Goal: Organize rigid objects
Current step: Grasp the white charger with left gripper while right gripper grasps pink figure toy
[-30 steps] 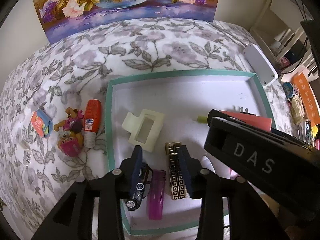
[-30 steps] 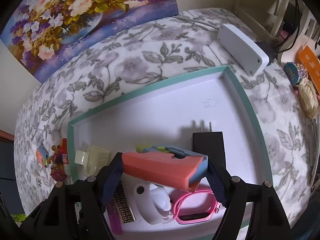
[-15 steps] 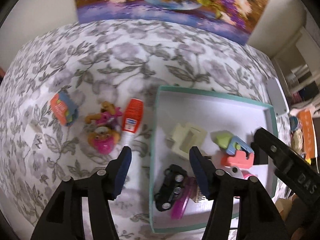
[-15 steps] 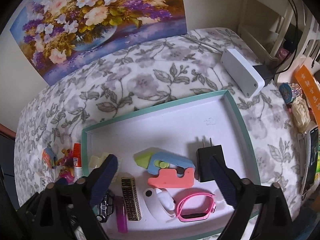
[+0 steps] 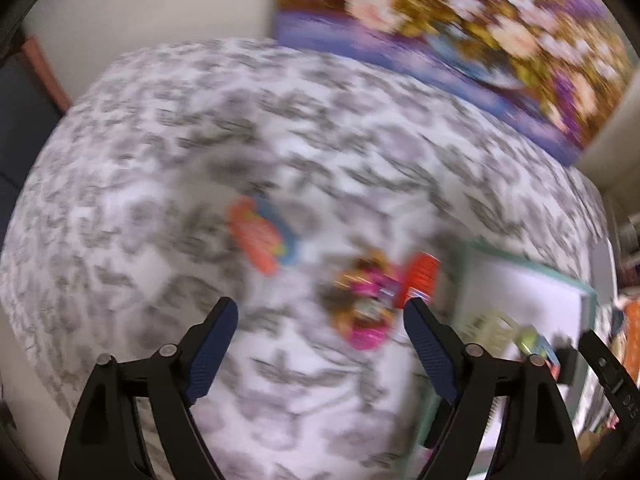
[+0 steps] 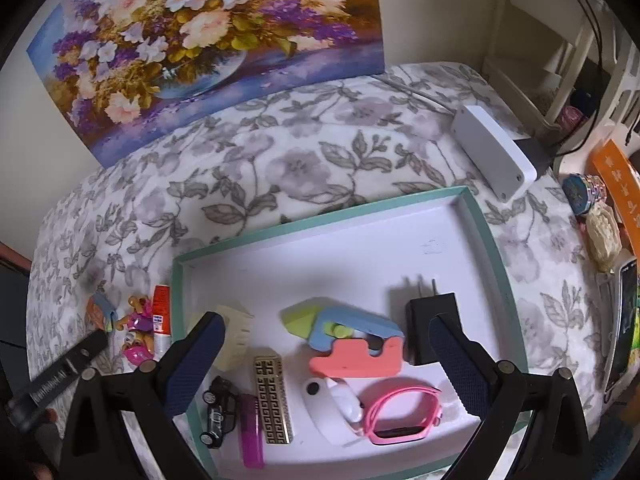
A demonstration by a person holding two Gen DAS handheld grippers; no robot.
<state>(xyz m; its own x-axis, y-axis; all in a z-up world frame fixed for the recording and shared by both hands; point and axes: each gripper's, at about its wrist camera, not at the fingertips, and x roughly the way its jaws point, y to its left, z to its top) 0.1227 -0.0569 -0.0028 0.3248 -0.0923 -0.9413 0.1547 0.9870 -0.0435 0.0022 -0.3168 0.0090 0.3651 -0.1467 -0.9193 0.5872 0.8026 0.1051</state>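
- Left gripper [image 5: 320,320]: fingers spread wide, nothing held. The left wrist view is motion-blurred; fine detail cannot be read.
- Right gripper [image 6: 328,344]: fingers spread wide, nothing held. It hangs above the near half of the tray [image 6: 320,210], clear of the contents.
- Between and just beyond the left fingertips lie 3 loose items on the floral cloth [image 5: 160,140]: a pink figurine [image 5: 362,300], a red-and-white tube [image 5: 420,278] beside the tray's left wall, and an orange-and-blue piece [image 5: 260,240] farther left.
- Already in the tray: black toy car [image 6: 218,412], magenta bar [image 6: 251,436], gold patterned bar [image 6: 274,400], cream hair clip [image 6: 236,336], blue-green toy [image 6: 340,322], coral block [image 6: 356,360], white mouse-shaped item [image 6: 336,404], pink watch [image 6: 404,408], black charger [image 6: 428,320].
- Step in hand, as judged: the left gripper is lining up on the 3 outstanding items; the right gripper is idle.
- Next move calls for: lower the left gripper over 1 item, likely the figurine, which sits nearest the finger gap; centre it, then close.
- Edges: the tube lies against or just beside the tray wall; which cannot be told. A finger descending on that side may strike the rim.
- Open room: the far half of the tray floor is bare. The cloth left of the loose items is free for approach.
- The white box [image 6: 494,152] sits beyond the tray's far right corner, well apart from the work.
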